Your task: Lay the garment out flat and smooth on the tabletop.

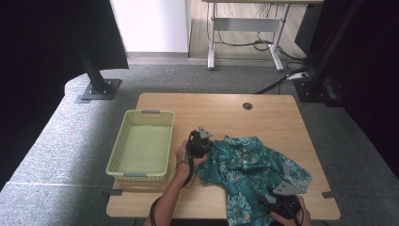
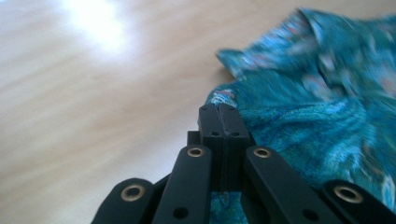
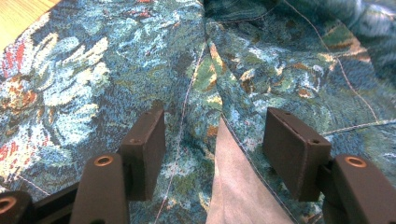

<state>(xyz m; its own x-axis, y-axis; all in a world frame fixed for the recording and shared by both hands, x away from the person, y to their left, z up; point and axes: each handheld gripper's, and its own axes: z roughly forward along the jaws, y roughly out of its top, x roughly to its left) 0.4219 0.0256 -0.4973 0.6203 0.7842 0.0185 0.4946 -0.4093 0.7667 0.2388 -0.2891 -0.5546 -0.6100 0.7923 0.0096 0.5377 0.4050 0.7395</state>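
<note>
A: Table [image 1: 263, 106], basket [image 1: 123, 141] at nine o'clock, shirt [image 1: 254, 174] toward five. Handling?

B: Soft, light, floppy; best pinched at hems. Left gripper [image 1: 208, 147] clamped on shirt edge, right gripper [image 1: 268, 195] gaping over fabric, gripping nothing.

No text, label, brand, number or sign can be read in any of the views. The shirt [image 1: 254, 172] is printed with a floral pattern in teal, cream and red, and no lettering is seen on it. The basket [image 1: 141, 113] and the tabletop [image 1: 263, 113] are likewise found to carry no readable marks.
</note>
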